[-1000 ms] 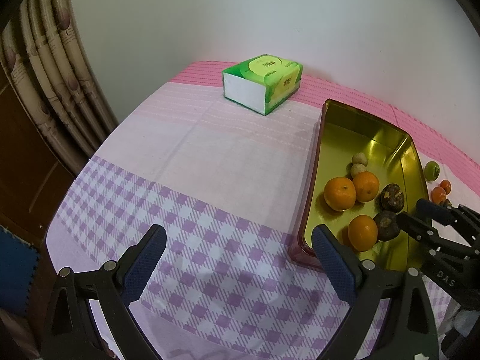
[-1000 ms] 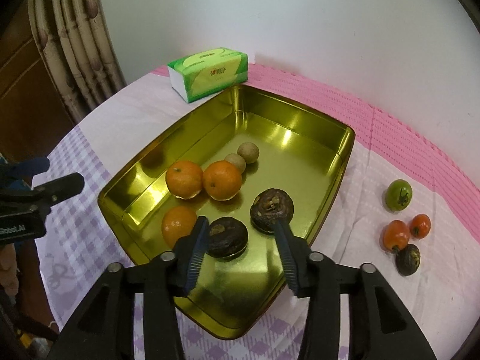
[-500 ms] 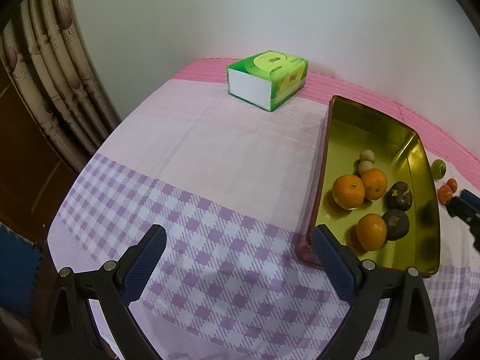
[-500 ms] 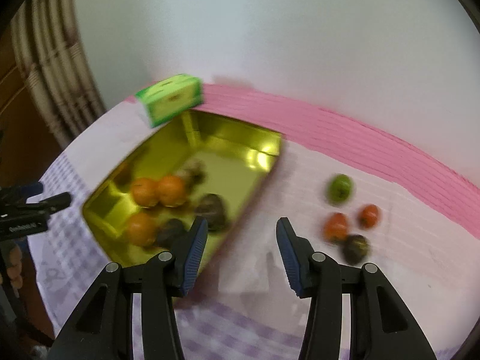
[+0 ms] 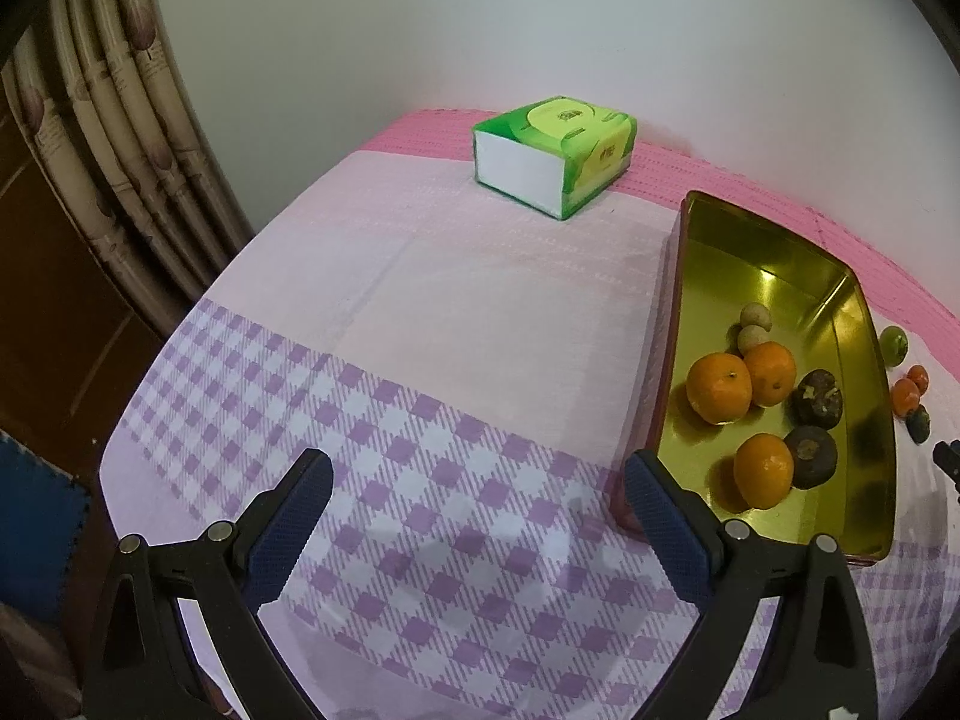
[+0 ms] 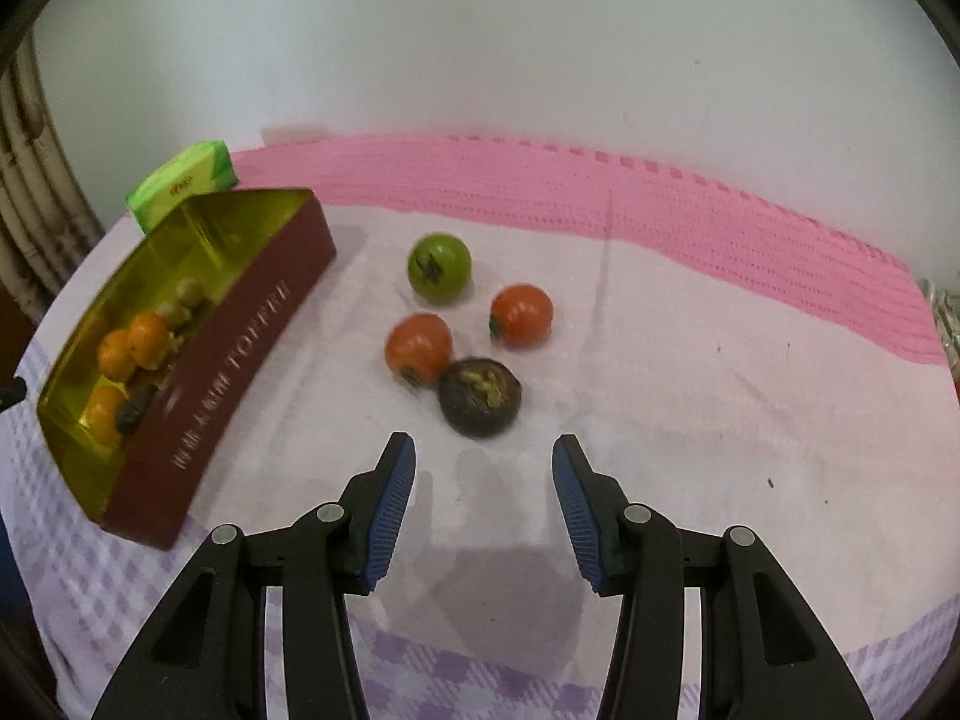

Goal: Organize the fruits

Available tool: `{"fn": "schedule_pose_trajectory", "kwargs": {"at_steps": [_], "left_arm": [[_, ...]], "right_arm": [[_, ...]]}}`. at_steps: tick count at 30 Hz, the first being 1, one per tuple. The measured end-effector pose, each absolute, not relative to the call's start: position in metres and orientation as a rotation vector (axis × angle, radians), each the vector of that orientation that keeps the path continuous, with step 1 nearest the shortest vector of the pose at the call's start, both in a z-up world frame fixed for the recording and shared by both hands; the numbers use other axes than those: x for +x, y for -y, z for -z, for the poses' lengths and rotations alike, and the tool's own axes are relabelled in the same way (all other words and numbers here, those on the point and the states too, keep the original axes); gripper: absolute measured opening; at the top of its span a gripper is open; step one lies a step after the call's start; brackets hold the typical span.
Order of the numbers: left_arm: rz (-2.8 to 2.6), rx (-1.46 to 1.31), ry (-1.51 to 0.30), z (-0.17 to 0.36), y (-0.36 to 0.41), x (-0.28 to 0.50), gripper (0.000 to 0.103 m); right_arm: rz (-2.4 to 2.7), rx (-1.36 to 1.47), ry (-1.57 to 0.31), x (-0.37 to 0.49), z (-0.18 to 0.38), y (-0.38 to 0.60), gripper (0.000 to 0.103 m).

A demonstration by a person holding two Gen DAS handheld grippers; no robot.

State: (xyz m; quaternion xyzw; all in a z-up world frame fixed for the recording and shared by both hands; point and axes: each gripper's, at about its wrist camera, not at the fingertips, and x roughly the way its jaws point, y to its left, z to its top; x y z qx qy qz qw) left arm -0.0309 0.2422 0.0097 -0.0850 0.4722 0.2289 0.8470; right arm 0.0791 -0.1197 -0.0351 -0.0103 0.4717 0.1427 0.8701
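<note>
You are mid-way through gathering the loose fruit into the gold tin (image 5: 774, 276), which sits on the checked tablecloth (image 5: 420, 360) at the left gripper's right. It already holds three oranges (image 5: 719, 389), two dark passion fruits (image 5: 811, 457) and two small pale longans (image 5: 753, 337).

Four pieces are left on the cloth, well apart from the tin's maroon outer wall (image 6: 240, 384): a green tomato (image 6: 439, 267) farthest back, two red tomatoes (image 6: 521, 315) in the middle, and a dark passion fruit (image 6: 480, 397) nearest you, which looks to be touching the left-hand red tomato (image 6: 418, 347).

Your right gripper (image 6: 483, 480) has its jaws apart and empty, lined up just short of that passion fruit. It is the likely next pick: ease forward and down so the pads straddle it, then close gently. The wrinkled skin should grip well, but the round body may roll.

Mind the red tomato crowding its left side; your left-hand pad (image 6: 393, 492) could nudge it. Coming in slightly from the right should help.

Your left gripper (image 5: 477, 516) hangs over bare cloth, jaws wide apart, holding nothing. The green tissue box (image 5: 552, 156) sits at the back, out of your way.
</note>
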Motion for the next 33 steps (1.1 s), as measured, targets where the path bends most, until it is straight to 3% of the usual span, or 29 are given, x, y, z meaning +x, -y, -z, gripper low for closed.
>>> {"fn": "schedule_pose_trajectory", "kwargs": {"at_steps": [22, 33], "left_arm": [[-0.414, -0.152, -0.937, -0.029, -0.222, -0.029, 0.096], [-0.311, -0.112, -0.941, -0.044, -0.17, -0.002, 0.096]], "right_arm": [[-0.303, -0.053, -0.946, 0.112, 0.063, 0.101, 0.048], [-0.328, -0.048, -0.918, 0.108, 0.064, 0.109, 0.038]]}}
